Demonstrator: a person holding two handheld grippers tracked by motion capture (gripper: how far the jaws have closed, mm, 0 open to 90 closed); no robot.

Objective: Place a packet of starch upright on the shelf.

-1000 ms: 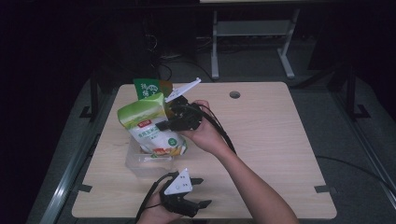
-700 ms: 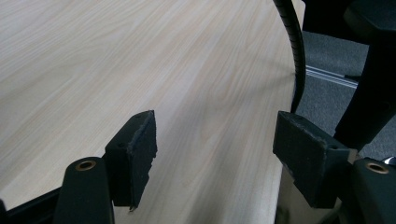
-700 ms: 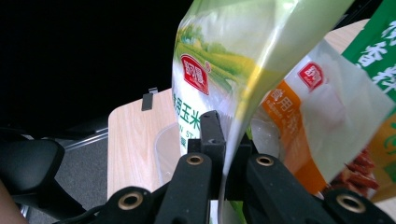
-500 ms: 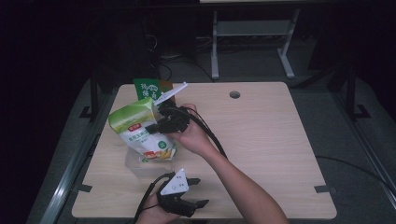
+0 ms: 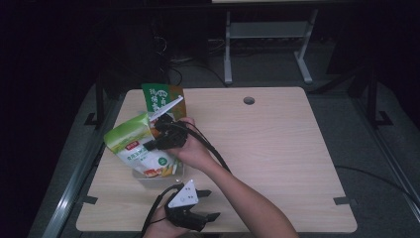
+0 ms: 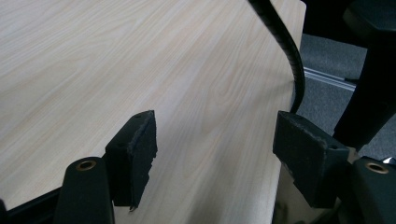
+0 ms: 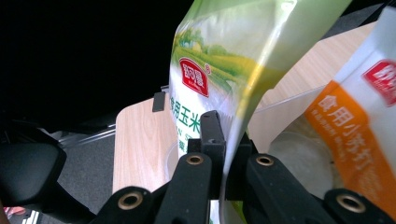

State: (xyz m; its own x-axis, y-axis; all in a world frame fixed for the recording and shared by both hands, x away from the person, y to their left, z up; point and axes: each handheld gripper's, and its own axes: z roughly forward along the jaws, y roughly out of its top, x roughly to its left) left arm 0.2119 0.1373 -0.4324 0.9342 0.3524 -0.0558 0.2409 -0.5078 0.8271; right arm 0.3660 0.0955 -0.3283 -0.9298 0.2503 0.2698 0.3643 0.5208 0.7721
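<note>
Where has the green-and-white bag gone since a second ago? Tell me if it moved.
Yes. The green-and-white bag, pinched in the right claw, has shifted left and tilted, toward the table's left edge, away from the round hole.

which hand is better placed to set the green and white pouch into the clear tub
Right. The right gripper is already shut on the green and white pouch, holding it tilted just above the clear tub. The left gripper sits open at the table's near edge, its fingers holding nothing.
</note>
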